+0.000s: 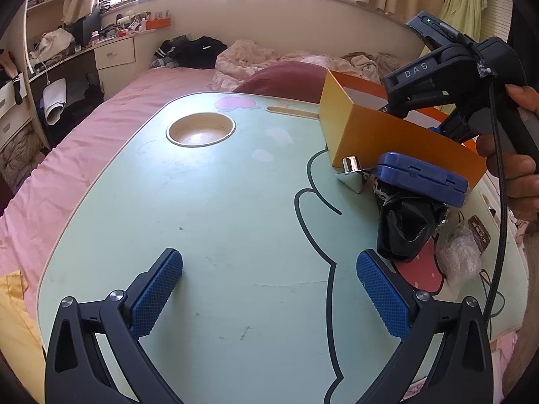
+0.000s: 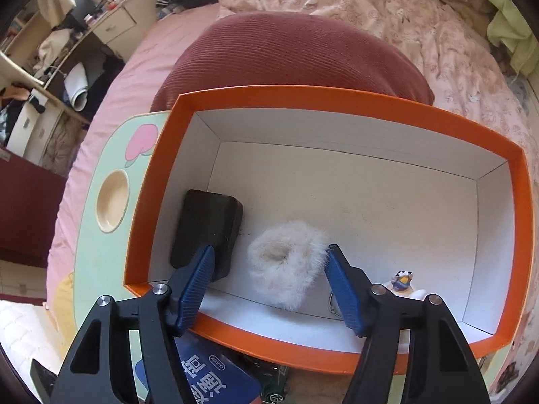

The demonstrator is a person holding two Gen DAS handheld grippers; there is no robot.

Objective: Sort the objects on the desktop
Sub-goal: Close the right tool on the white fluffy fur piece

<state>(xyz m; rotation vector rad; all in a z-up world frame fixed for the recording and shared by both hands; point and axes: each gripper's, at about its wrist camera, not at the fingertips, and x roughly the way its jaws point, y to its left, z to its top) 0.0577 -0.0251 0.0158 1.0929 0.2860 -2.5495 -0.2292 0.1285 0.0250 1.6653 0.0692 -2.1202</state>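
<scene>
Inside the orange box (image 2: 337,101), seen from the right wrist, lie 3 things: a fluffy white ring (image 2: 286,266) near the middle of the white floor, a black case (image 2: 207,232) by the left wall, and a small penguin-like figure (image 2: 402,281) toward the near right. Much of the floor toward the far wall is bare. The right gripper (image 2: 269,282) hangs over the near rim with its blue pads parted about halfway; the fluffy ring shows between them, but they do not press on it.

Only the left wrist view shows the box from outside, standing at the far right of the pale green lap table (image 1: 219,219). Against its near wall sit a blue case (image 1: 421,176), a shiny metal piece (image 1: 352,171), a crumpled black bag (image 1: 404,225) and a clear plastic wrapper (image 1: 461,256). The left gripper (image 1: 269,289) hovers wide and empty over a broad bare stretch of table, with the round cup recess (image 1: 200,129) further off. A hand (image 1: 515,155) holds the right gripper's handle at the right edge.
</scene>
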